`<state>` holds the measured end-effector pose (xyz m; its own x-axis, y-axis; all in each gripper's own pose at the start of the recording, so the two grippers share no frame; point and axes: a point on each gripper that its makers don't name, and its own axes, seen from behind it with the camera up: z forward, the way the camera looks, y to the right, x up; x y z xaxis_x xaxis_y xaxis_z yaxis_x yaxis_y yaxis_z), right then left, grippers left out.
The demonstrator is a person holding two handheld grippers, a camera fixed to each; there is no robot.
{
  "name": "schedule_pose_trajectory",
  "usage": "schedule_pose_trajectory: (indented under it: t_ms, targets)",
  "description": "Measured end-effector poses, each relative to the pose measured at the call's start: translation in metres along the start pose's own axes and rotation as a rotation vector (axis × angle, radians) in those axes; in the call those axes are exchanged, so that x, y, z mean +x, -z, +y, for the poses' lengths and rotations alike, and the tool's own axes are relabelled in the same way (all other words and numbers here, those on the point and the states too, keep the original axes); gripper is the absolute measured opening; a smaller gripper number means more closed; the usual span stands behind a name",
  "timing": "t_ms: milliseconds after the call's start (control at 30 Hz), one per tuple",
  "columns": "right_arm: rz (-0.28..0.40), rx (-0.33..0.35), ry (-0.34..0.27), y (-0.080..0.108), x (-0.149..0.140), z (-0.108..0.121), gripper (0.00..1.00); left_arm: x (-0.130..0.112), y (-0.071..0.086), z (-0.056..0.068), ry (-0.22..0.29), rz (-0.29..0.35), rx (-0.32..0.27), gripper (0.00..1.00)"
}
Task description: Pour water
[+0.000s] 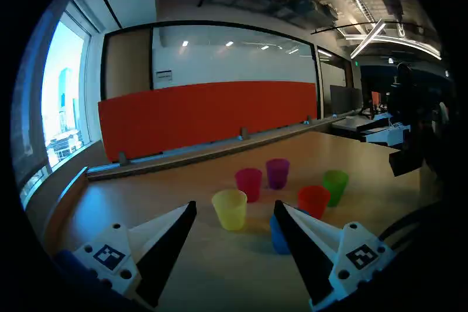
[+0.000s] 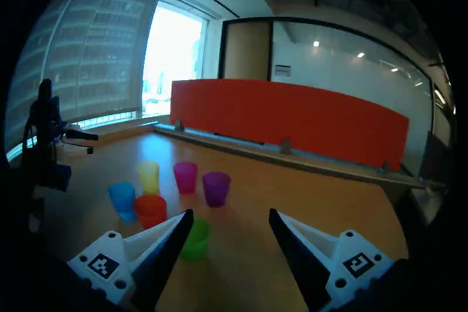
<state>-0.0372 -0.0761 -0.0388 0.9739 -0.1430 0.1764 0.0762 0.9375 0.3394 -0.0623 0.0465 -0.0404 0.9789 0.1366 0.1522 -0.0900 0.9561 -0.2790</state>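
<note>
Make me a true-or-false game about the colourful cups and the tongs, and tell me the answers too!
1. Six cups stand on the table: yellow cup, pink cup, purple cup, red cup, green cup, blue cup. True.
2. The left tongs are squeezing the yellow cup. False: the left tongs are open and hold nothing.
3. The green cup lies on its side. False: it stands upright.
4. The right tongs are open. True.
5. An orange panel stands behind the cups. True.
</note>
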Motion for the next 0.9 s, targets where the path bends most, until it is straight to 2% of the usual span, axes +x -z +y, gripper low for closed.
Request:
schedule_pose_trajectory:
  t_ms: [200, 400, 600, 700, 900]
  targets:
    - [0.069, -0.123, -0.035, 0.005, 0.016, 0.02, 1.0, 0.014, 0.007, -0.013, 0.013, 0.062, 0.091, 0.99]
    - [0.136, -0.27, -0.049, 0.013, 0.031, 0.046, 1.0, 0.028, 0.015, -0.027, -0.006, 0.106, 0.185, 0.99]
    - [0.195, -0.405, -0.061, 0.023, 0.039, 0.068, 1.0, 0.035, 0.017, -0.03, 0.019, 0.145, 0.235, 0.99]
    - [0.202, -0.436, -0.077, 0.025, 0.038, 0.073, 1.0, 0.038, 0.017, -0.031, 0.048, 0.163, 0.242, 0.99]
    - [0.217, -0.448, -0.11, 0.026, 0.04, 0.074, 1.0, 0.049, 0.022, -0.043, 0.07, 0.206, 0.298, 0.99]
